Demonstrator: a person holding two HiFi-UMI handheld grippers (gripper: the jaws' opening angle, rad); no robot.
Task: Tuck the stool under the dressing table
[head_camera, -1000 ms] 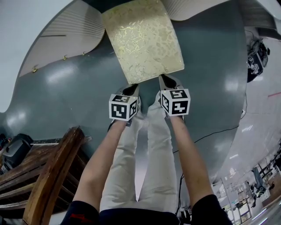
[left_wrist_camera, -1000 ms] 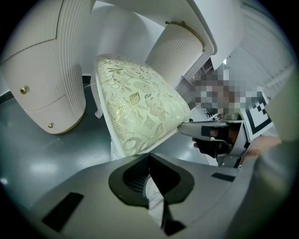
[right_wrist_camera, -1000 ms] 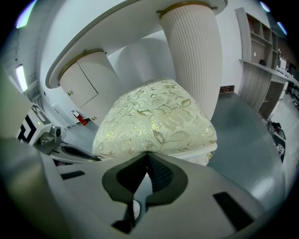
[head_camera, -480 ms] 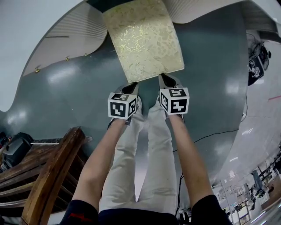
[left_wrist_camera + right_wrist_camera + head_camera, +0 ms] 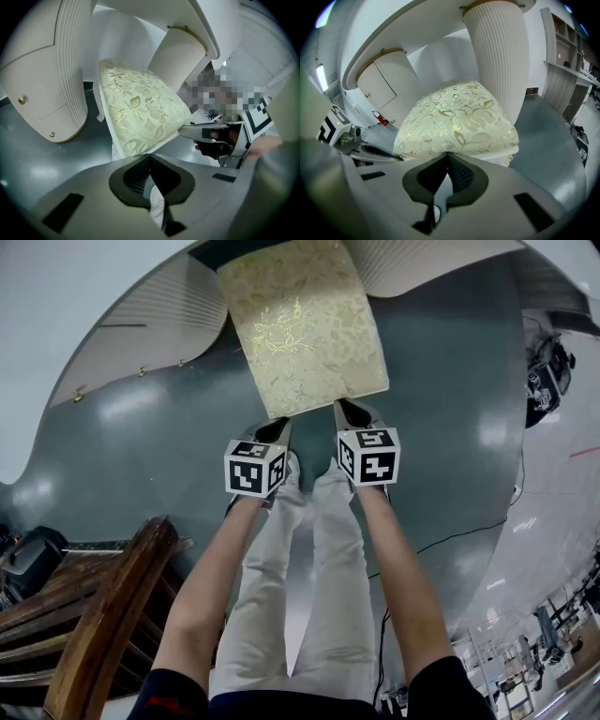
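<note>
stool: gold floral cushioned stool (image 5: 305,324), far end already under the dressing table (image 5: 159,310), between its two ribbed pedestals; near end sticks out over the floor (image 5: 141,456)
left gripper: left gripper (image 5: 278,427) has its jaws closed on nothing, tips butted against the seat's near edge, left of centre
right gripper: right gripper (image 5: 349,409) is also closed and empty, tips on the same edge, right of centre
step: likely mid-push, stool roughly half in
risk 1: nothing is clamped, so the tips could slide up over the soft cushion or off the edge
risk 2: an uneven push from the two sides could swing the stool into a pedestal
risk 3: legs dragging on the floor could tip it forward
</note>
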